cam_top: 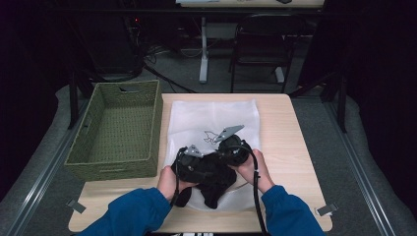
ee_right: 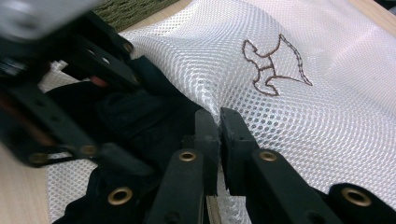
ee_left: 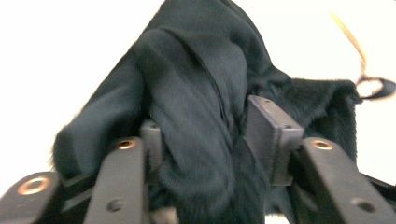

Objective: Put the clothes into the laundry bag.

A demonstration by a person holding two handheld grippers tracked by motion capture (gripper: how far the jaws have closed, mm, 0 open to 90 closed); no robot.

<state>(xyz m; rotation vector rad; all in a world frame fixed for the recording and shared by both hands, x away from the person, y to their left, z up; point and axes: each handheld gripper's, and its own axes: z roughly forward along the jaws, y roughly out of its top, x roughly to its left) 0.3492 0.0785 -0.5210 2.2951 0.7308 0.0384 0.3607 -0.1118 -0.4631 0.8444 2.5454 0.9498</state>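
A white mesh bag (cam_top: 211,118) with a brown embroidered animal outline (ee_right: 273,67) lies flat on the wooden table (cam_top: 290,147). A black fleecy garment (cam_top: 212,183) is bunched at the bag's near end. My left gripper (ee_left: 205,135) is shut on a thick fold of the black garment (ee_left: 196,93). My right gripper (ee_right: 219,122) is shut on a pinched ridge of the mesh bag (ee_right: 205,56), right beside the garment (ee_right: 140,121). The left gripper (ee_right: 70,93) shows close on the left of the right gripper view. Both grippers (cam_top: 211,157) sit side by side in the high view.
A green woven basket (cam_top: 118,130) stands on the table's left side, touching the bag's edge. Table clamps (cam_top: 76,205) sit at the near corners. A chair (cam_top: 263,46) and a desk leg (cam_top: 203,49) stand beyond the far edge.
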